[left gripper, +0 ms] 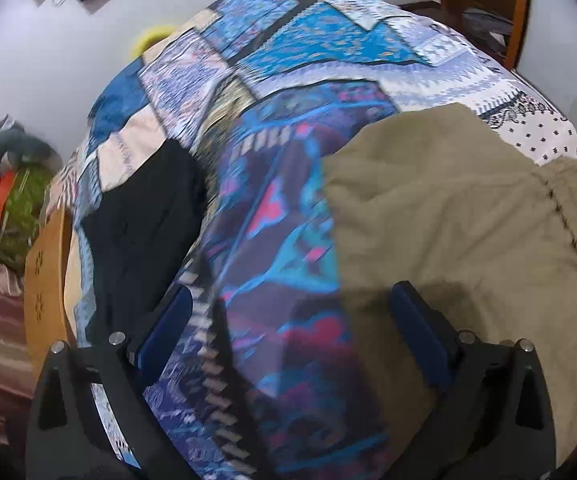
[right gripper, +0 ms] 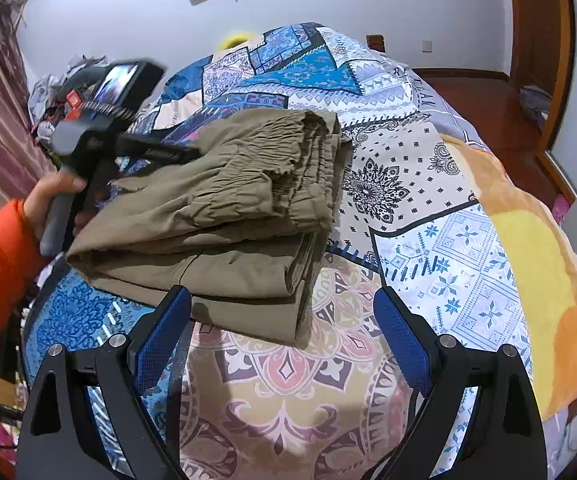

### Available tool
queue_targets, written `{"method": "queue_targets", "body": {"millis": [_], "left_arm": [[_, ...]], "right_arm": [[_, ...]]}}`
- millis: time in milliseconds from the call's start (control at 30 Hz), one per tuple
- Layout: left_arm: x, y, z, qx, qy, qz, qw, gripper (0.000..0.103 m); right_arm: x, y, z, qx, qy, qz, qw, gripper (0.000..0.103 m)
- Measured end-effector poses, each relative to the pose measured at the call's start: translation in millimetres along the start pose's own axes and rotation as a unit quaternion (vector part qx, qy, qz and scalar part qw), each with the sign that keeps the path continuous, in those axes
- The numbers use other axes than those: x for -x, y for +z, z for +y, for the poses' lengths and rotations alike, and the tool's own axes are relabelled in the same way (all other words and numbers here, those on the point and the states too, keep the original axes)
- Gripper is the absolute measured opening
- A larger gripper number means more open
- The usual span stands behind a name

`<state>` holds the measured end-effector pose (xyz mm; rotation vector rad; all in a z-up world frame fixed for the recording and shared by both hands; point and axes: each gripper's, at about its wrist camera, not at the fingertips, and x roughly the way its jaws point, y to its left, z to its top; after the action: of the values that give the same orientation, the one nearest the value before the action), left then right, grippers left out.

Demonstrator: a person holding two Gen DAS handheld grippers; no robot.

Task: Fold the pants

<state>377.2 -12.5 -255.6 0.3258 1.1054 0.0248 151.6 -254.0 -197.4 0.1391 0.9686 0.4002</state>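
Note:
The khaki pants (right gripper: 224, 208) lie folded in a thick stack on the patterned quilt (right gripper: 448, 256), waistband toward the far right. My right gripper (right gripper: 282, 304) hangs open just in front of the stack's near edge, and its left fingertip (right gripper: 180, 300) overlaps that edge in the picture. In the left wrist view the pants (left gripper: 448, 220) fill the right side. My left gripper (left gripper: 290, 300) is open above the quilt at their left edge, its right finger (left gripper: 408, 304) over the cloth. A hand (right gripper: 54, 196) in an orange sleeve holds the left tool at the stack's far left side.
A black garment (left gripper: 140, 232) lies on the quilt left of the pants. A wooden bed board (left gripper: 44, 288) runs along the left side, with a clutter pile (left gripper: 4, 188) on the floor beyond it. An orange and yellow blanket (right gripper: 536, 240) covers the bed's right side.

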Motion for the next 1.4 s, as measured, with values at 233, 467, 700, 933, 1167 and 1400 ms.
{"method": "queue_targets", "body": {"millis": [233, 467, 700, 933, 1167, 1400], "left_arm": [[23, -41, 17, 0.025, -0.015, 0.006, 0.9995, 0.102], [50, -92, 24, 0.062, -0.041, 0.017, 0.9971, 0.102], [86, -120, 14, 0.039, -0.048, 0.007, 0.9981, 0.099], [121, -81, 58, 0.109, -0.091, -0.059, 0.9881, 0.095], [53, -12, 67, 0.109, -0.098, 0.002, 0.9892, 0.095], [-15, -22, 69, 0.099, -0.094, 0.048, 0.9895, 0.103]], "right_arm": [[11, 0, 2, 0.001, -0.005, -0.018, 1.0, 0.091], [18, 0, 17, 0.006, 0.014, -0.031, 0.999, 0.091], [10, -1, 31, 0.01, 0.02, -0.027, 0.999, 0.091], [5, 3, 32, 0.009, 0.016, -0.022, 1.0, 0.091], [-3, 8, 24, -0.012, 0.016, -0.02, 1.0, 0.091], [-3, 8, 19, -0.016, 0.0, -0.018, 1.0, 0.091]]}}
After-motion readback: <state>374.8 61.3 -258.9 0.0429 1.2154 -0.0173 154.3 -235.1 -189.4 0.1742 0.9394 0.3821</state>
